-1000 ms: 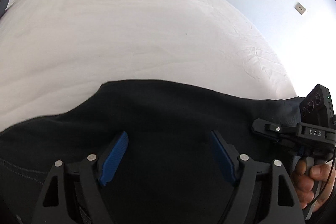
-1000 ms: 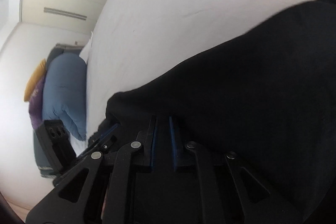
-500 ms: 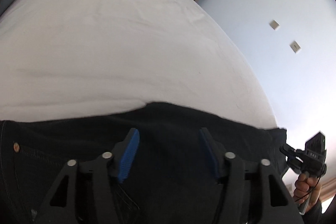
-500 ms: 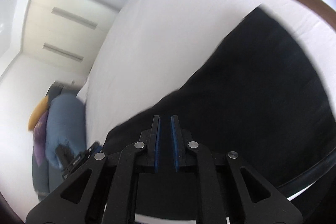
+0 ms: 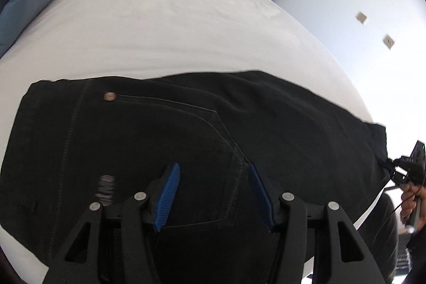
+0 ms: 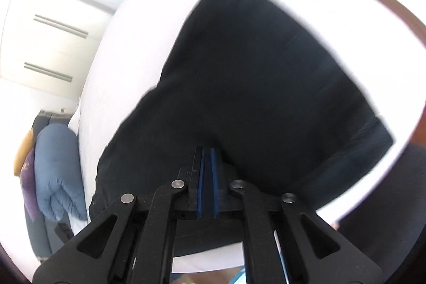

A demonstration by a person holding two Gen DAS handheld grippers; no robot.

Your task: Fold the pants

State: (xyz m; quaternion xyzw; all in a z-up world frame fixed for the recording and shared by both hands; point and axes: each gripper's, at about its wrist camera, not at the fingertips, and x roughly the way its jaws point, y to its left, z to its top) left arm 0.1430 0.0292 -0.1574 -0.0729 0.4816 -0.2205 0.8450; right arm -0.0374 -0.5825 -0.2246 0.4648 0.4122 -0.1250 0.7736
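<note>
Black pants (image 5: 202, 129): matt denim-looking cloth with raised pale stitching and a dull coppery metal rivet (image 5: 109, 96). White bed sheet (image 5: 165, 25): soft matt cloth, faintly creased. Left gripper (image 5: 214, 193) and right gripper (image 6: 207, 177): matt black plastic, ribbed blue pads (image 5: 167, 197), shiny metal pins.

One pair of black pants (image 5: 186, 140) lies on one white bed (image 5: 165, 25). Two grippers are in the room: the left gripper (image 5: 214, 193), with two blue pads set apart, and the right gripper (image 6: 207, 182), with two blue pads close together. On the pants I count one copper rivet (image 5: 109, 96) and one small label (image 5: 105, 189). One blue duvet bundle (image 6: 57, 172) sits beside the bed, with one purple cushion (image 6: 28, 175) and one yellow cushion (image 6: 24, 151) behind it. Two wall sockets (image 5: 362, 17) show on the pale wall. One hand (image 5: 411, 201) is visible at the far right.
</note>
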